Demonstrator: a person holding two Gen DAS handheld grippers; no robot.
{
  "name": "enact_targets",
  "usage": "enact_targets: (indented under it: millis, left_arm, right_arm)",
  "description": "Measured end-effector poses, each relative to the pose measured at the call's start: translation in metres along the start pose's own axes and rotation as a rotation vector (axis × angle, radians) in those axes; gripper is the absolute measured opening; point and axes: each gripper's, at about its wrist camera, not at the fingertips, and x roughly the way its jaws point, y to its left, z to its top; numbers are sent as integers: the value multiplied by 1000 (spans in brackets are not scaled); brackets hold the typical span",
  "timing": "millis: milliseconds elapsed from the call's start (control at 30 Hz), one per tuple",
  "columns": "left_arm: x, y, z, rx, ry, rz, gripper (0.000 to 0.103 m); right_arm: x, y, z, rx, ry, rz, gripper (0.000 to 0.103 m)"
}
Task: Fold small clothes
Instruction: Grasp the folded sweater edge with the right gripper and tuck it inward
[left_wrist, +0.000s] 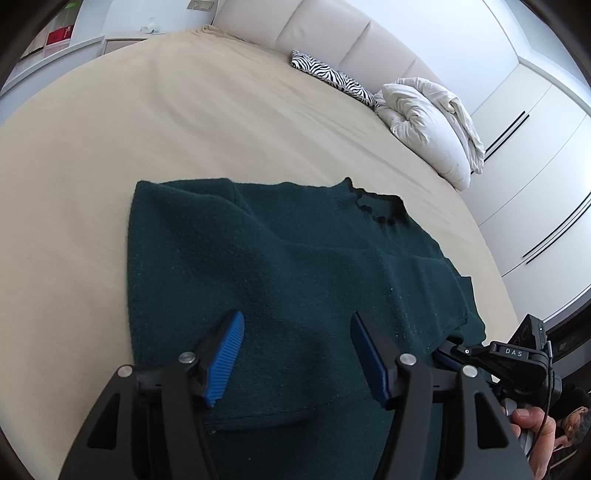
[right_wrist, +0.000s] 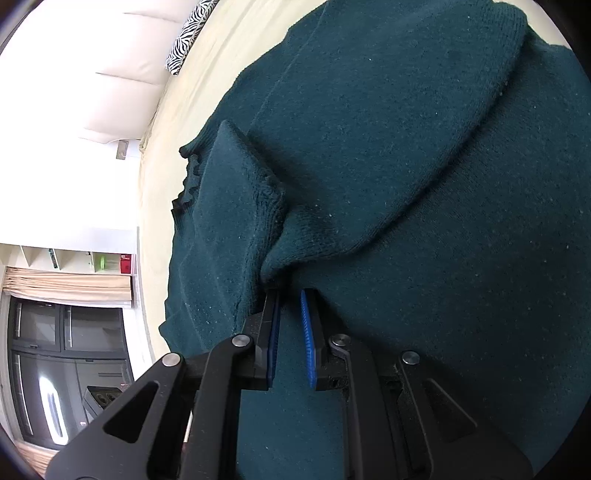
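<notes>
A dark green knit sweater (left_wrist: 280, 254) lies on the beige bed (left_wrist: 147, 122), sleeves folded in over the body, collar at the far right. My left gripper (left_wrist: 297, 325) is open and empty, hovering over the sweater's near part. My right gripper (right_wrist: 290, 295) is nearly shut, its blue pads (right_wrist: 307, 332) a narrow gap apart, right at a bunched fold of the sweater (right_wrist: 406, 184). I cannot tell whether cloth is pinched between the tips. The right gripper also shows in the left wrist view (left_wrist: 448, 356), at the sweater's right edge.
A rumpled white duvet (left_wrist: 432, 125) and a zebra-print pillow (left_wrist: 332, 77) lie at the head of the bed by the padded headboard (left_wrist: 325, 33). White wardrobes (left_wrist: 535, 177) stand to the right. Shelves and a dark cabinet (right_wrist: 66, 332) stand beyond the bed.
</notes>
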Motion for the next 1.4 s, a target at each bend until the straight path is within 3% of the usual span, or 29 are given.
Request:
enact_targets:
  millis: [233,500,667,800,967,1167,1333,1400]
  left_arm:
    - [0,-1,0,5,-1,3,64]
    - [1,-1,-1,10,0,3,65]
    - [1,-1,0,11,-1,3,67]
    - [1,-1,-1,11,-1,2,67]
    - [2,0,-2,9,1,-2,67]
    - [2,1,-1,10,0,-2,69]
    - [3,1,0,-4,-2,-13,69]
    - [3,0,1,-10,-2,-14,69]
  right_arm:
    - [9,22,1,-51,-8,-5,42]
    - [18,32,9,-101,-25,-22,42]
    - [21,32,5,-64,8,10,42]
    - [28,34,-4,-33,44,48,38]
    - [35,27,-1,0,26,37,19]
    - [42,27,1,5,30,44,9]
    - [37,22,-14,63,88,163,5]
    - [42,23,-23,54,103,162,5]
